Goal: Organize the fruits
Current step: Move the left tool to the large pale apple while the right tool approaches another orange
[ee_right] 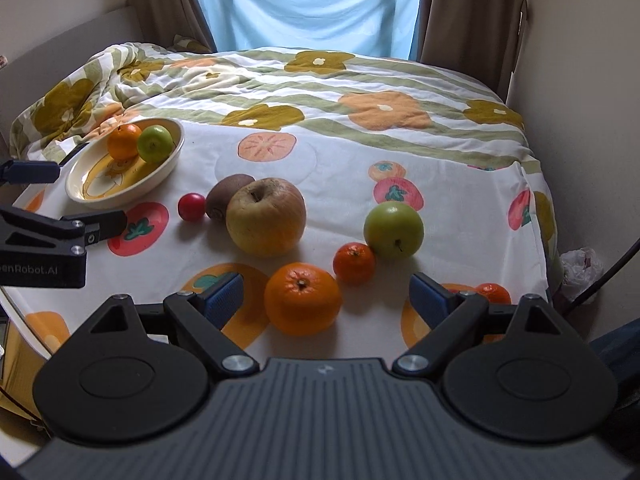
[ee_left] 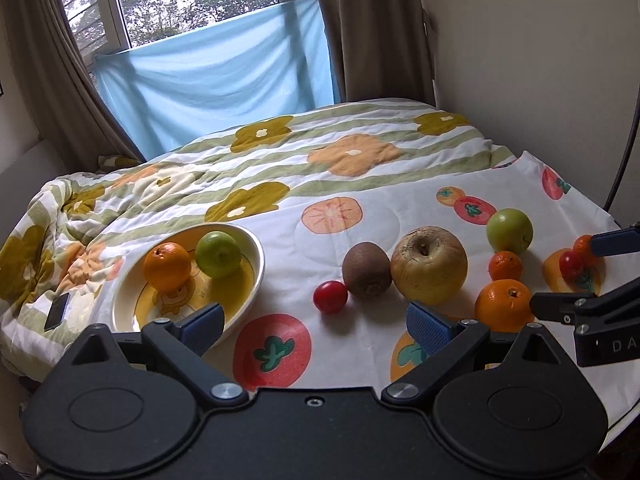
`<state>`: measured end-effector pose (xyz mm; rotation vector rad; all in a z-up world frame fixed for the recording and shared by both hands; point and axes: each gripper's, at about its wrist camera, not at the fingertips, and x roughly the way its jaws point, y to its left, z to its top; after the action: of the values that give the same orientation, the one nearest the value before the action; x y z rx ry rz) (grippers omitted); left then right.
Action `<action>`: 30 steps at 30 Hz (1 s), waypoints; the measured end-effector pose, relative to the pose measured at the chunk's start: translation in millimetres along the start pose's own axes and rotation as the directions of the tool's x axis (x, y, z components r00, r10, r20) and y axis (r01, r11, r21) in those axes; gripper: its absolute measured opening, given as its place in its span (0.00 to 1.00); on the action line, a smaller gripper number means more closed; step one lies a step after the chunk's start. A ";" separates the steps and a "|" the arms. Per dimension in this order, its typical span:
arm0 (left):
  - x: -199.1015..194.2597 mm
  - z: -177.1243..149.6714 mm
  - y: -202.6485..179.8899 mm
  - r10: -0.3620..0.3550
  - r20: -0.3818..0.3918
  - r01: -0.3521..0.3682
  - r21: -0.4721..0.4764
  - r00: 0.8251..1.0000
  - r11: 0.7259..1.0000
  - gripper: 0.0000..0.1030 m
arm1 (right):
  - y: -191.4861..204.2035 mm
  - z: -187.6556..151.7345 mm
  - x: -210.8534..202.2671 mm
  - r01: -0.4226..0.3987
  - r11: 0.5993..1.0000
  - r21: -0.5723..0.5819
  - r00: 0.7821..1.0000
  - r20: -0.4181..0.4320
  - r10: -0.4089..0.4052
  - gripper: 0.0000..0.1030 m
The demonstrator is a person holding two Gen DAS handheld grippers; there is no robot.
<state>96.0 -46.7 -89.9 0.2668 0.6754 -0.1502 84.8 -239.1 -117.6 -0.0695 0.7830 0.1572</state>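
Right wrist view: the right hand-held gripper (ee_right: 326,300), fingers spread apart and empty, is framing the large orange (ee_right: 303,298) just in front of the russet apple (ee_right: 266,216), so it should be centring and closing gently before carrying it to the bowl (ee_right: 160,176), while the left hand-held gripper (ee_left: 314,326) is likewise gaping empty.

Large orange (ee_right: 303,298) between the wide-apart fingers of the right gripper (ee_right: 327,300), small orange (ee_right: 354,263) just beyond.

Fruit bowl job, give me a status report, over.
Left gripper and right gripper open, empty. Bowl holds an orange and green apple. Large orange nearest right gripper. Nothing blocking.
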 end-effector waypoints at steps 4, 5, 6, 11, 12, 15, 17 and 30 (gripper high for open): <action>23.9 4.4 -16.1 -0.054 0.003 0.053 0.058 0.999 0.997 0.97 | -8.4 -12.7 15.5 -0.007 1.000 0.014 1.000 -0.009 0.007 1.00; 29.5 4.9 -19.6 -0.063 0.003 0.063 0.074 0.998 0.995 0.97 | -9.0 -15.2 19.5 -0.007 1.000 0.017 1.000 -0.012 0.007 1.00; 35.4 5.5 -23.4 -0.073 0.003 0.073 0.092 0.997 0.993 0.97 | -9.4 -17.6 22.8 -0.008 1.000 0.020 1.000 -0.013 0.008 1.00; 59.9 9.7 -38.1 -0.127 0.003 0.124 0.178 0.992 0.976 0.97 | -8.3 -24.6 36.5 -0.034 0.999 0.041 0.999 -0.011 0.034 1.00; 64.8 11.0 -39.8 -0.140 -0.002 0.137 0.188 0.990 0.973 0.97 | -7.7 -25.2 38.9 -0.037 0.998 0.045 0.999 -0.011 0.038 1.00; 76.9 14.5 -42.8 -0.182 -0.023 0.183 0.201 0.983 0.962 0.96 | -5.1 -24.7 44.1 -0.038 0.998 0.055 0.999 -0.013 0.039 0.99; 83.0 16.6 -43.6 -0.207 -0.035 0.210 0.208 0.978 0.955 0.96 | -3.8 -24.3 46.6 -0.036 0.997 0.062 0.999 -0.014 0.037 0.99; 105.8 30.4 -55.5 -0.329 -0.071 0.335 0.296 0.941 0.894 0.86 | 2.0 -24.5 53.0 -0.030 0.994 0.106 0.999 -0.031 0.034 0.93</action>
<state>183.4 -113.9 -145.1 0.4489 0.7131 -0.5856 104.4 -234.0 -172.4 0.0404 0.8242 0.1450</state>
